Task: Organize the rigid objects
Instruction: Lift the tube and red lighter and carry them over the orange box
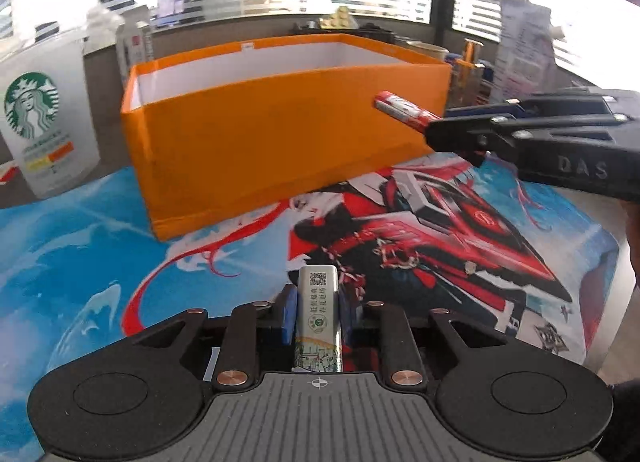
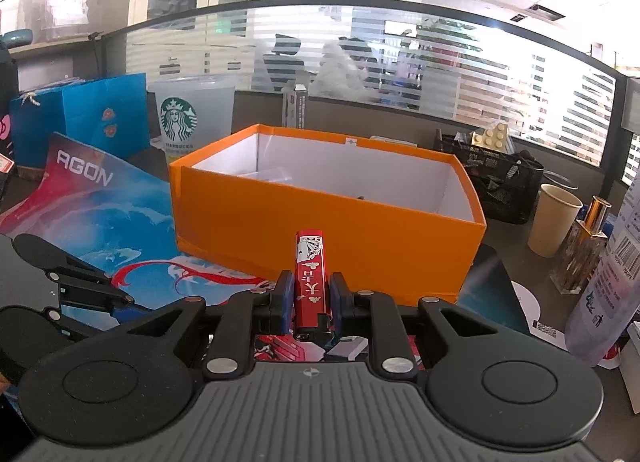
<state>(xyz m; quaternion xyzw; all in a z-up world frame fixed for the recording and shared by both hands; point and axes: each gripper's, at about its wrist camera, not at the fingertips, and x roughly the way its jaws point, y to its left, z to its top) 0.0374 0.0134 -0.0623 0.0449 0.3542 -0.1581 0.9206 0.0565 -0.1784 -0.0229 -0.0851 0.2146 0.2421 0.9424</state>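
A slim silver tin [image 1: 320,302] with a QR code and green print sits between the pads of my left gripper [image 1: 318,304], which is shut on it low over the printed mat [image 1: 100,262]. My right gripper [image 2: 312,290] is shut on a red lighter [image 2: 312,262] that points at the near wall of the orange box [image 2: 320,230]. From the left wrist view the right gripper [image 1: 434,130] comes in from the right, with the lighter [image 1: 404,110] in front of the box's [image 1: 280,122] orange wall. The box is open, white inside, and something small lies on its floor.
A frosted Starbucks cup [image 2: 192,118] stands left of the box, with blue paper bags [image 2: 80,118] further left. To the right are a black mesh organizer [image 2: 492,178], a paper cup [image 2: 554,218] and a gold-capped bottle [image 2: 580,250]. A glass partition runs behind the desk.
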